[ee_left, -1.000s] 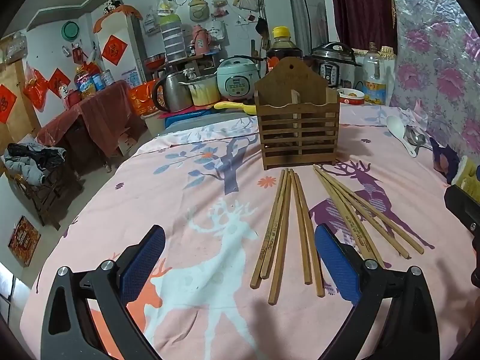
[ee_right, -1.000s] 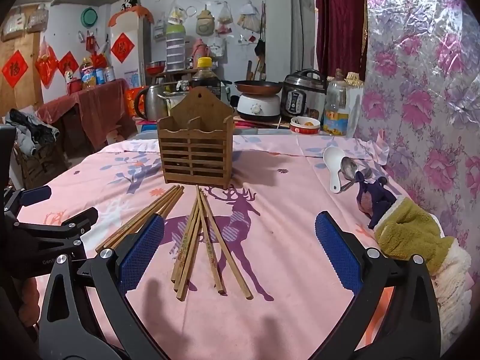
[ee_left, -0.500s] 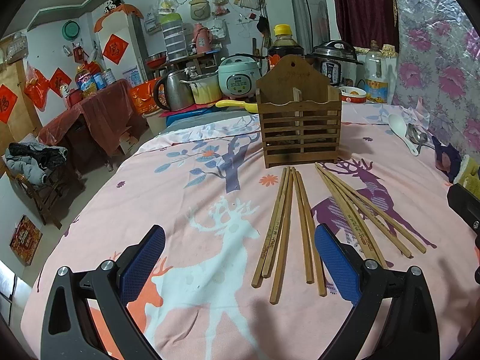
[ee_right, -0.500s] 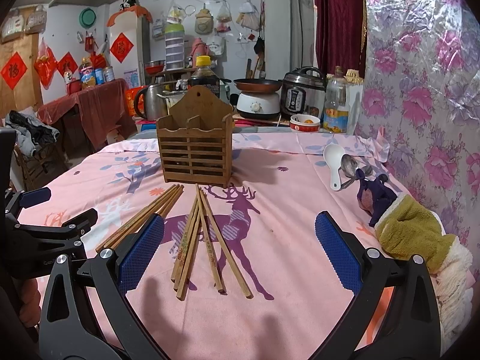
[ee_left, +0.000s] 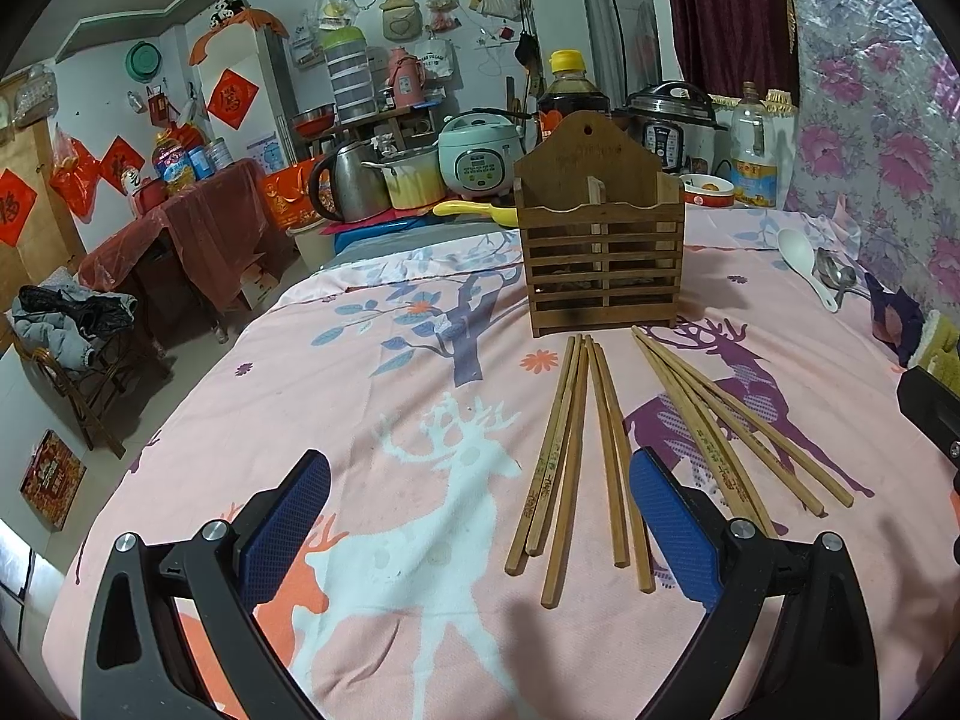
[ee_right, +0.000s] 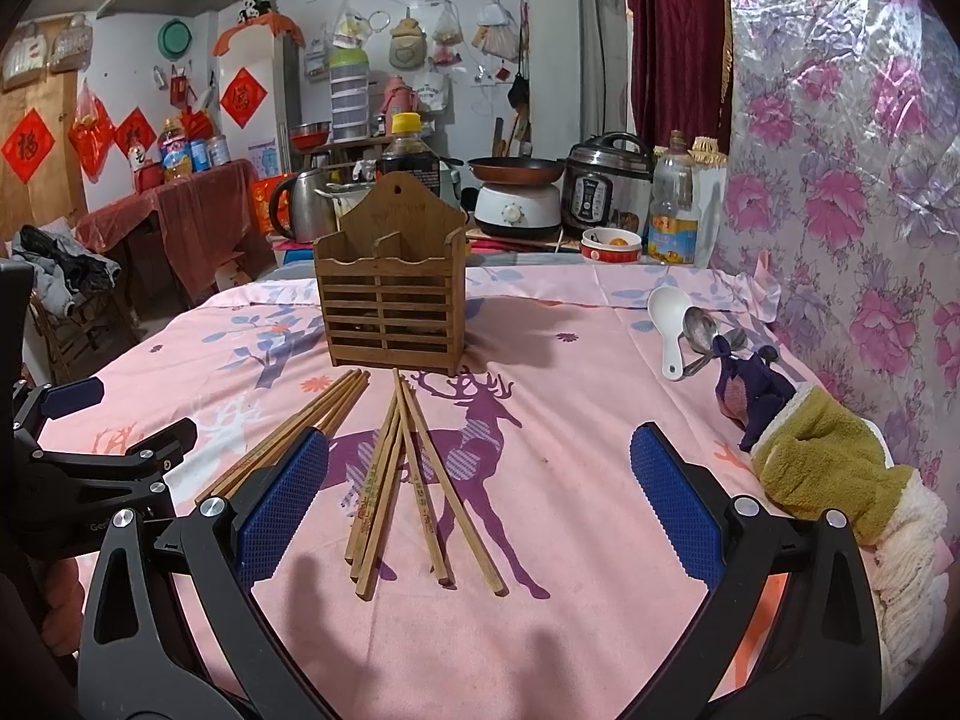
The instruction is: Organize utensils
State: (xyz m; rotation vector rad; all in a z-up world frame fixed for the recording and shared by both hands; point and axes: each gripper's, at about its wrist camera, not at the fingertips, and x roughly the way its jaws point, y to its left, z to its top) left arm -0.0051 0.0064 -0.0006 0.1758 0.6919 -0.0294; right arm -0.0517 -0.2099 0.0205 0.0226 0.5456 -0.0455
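Observation:
A brown slatted wooden utensil holder (ee_left: 602, 237) (ee_right: 391, 295) stands upright on the pink deer-print tablecloth (ee_left: 420, 396). In front of it lie two fanned bundles of wooden chopsticks: a left bundle (ee_left: 571, 450) (ee_right: 288, 432) and a right bundle (ee_left: 720, 420) (ee_right: 408, 480). A white spoon (ee_left: 804, 261) (ee_right: 672, 318) and a metal spoon (ee_right: 702, 330) lie to the right. My left gripper (ee_left: 480, 531) is open and empty, just short of the left bundle. My right gripper (ee_right: 480, 510) is open and empty, over the near ends of the right bundle.
A purple cloth (ee_right: 750, 390) and an olive and cream towel (ee_right: 840, 474) lie at the table's right edge. Cookers, a kettle, bottles and a bowl crowd the counter behind the holder. A floral wall covering runs along the right. The left gripper shows in the right wrist view (ee_right: 90, 468).
Both grippers have drifted back slightly and risen a little. Nothing on the table has moved and both stay open.

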